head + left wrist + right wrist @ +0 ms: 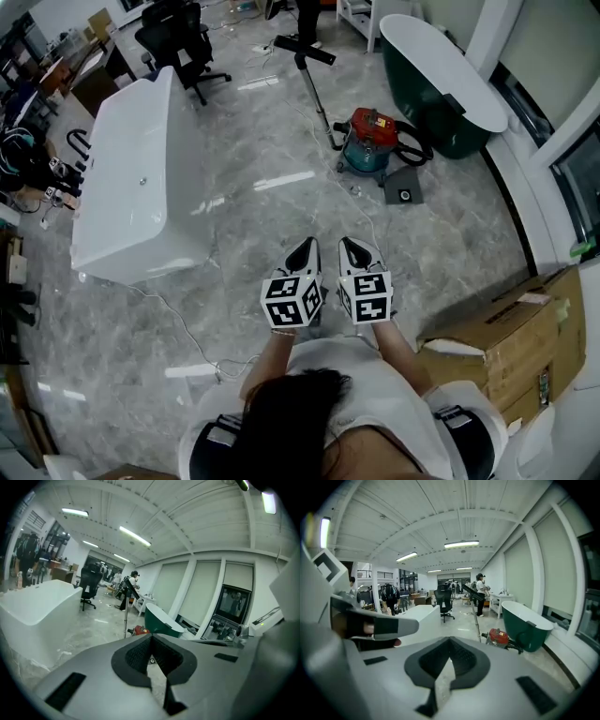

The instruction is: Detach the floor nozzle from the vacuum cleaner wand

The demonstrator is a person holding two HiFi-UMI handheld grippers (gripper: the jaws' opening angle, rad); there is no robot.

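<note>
Fingertips of our left gripper (302, 253) and right gripper (359, 251) are pressed together on nothing, well apart from the wand (316, 94) propped by the vacuum cleaner (372, 139) beside the green bathtub (424, 105), so tugging what we take for its floor nozzle (304, 49) one-handed could topple it.

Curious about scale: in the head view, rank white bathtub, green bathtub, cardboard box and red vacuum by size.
1. white bathtub
2. green bathtub and cardboard box: alike, box nearer, unranked
3. red vacuum
</note>
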